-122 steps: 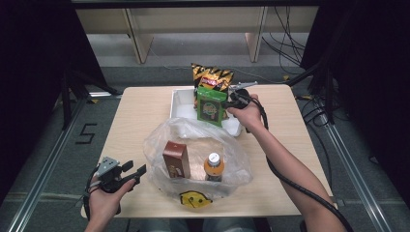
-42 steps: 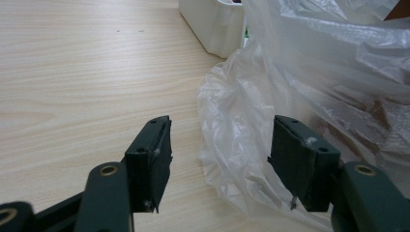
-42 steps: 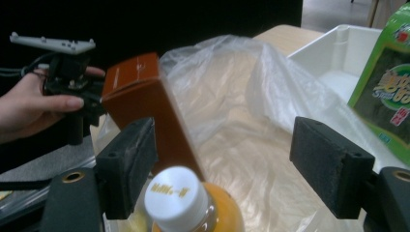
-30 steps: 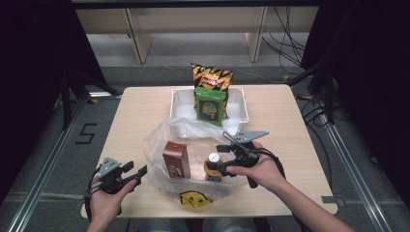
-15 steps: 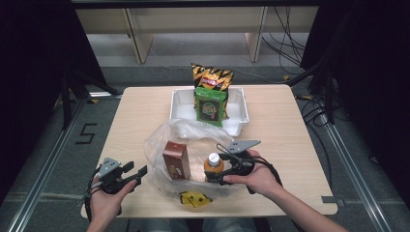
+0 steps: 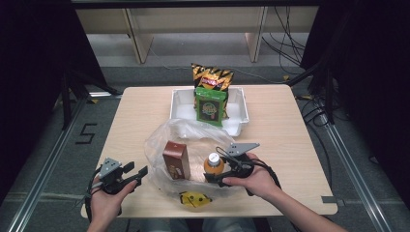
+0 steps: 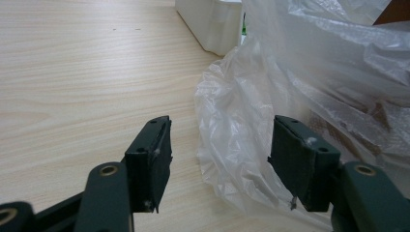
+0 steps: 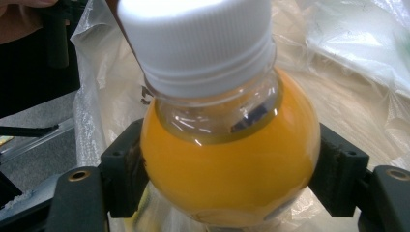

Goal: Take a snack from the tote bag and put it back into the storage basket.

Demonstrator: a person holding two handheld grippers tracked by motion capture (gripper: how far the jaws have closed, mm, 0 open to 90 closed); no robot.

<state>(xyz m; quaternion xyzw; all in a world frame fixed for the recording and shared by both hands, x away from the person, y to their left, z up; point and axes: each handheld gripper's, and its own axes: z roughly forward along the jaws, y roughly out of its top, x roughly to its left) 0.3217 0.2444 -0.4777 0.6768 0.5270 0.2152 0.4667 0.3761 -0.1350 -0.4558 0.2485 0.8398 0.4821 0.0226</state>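
1. My right gripper (image 6: 216,176) is closing its fingers (image 8: 126,176) on the orange juice bottle (image 6: 213,165); both pads are pressing on the bulge below the white cap (image 8: 196,34), one on each side, so I am calling it clamped.
2. The bottle is standing upright inside the clear plastic bag (image 6: 159,140) near the front of the counter (image 6: 290,140), just beside the brown carton (image 6: 176,159), which is also in the bag.
3. To do this lift well, I am judging that I should be pulling straight up, keeping the bottle vertical and clear of the bag's loose film, so nothing is dragging along or toppling the carton.
4. My left gripper (image 6: 141,173) is waiting with its fingers (image 7: 152,162) apart, one on either side of a fold at the bag's edge, gripping nothing yet; pinching there should be steadying the bag.
5. My right hand (image 6: 251,181) is reaching in from the bottom right, with the forearm angled across the counter edge and the gripper pointing left, low and level.
6. My left hand (image 6: 104,200) is sitting at the front left corner with the gripper pointing right towards the bag.
7. The white tray (image 6: 239,118) behind, holding the green packet (image 6: 211,107), looks like the destination.
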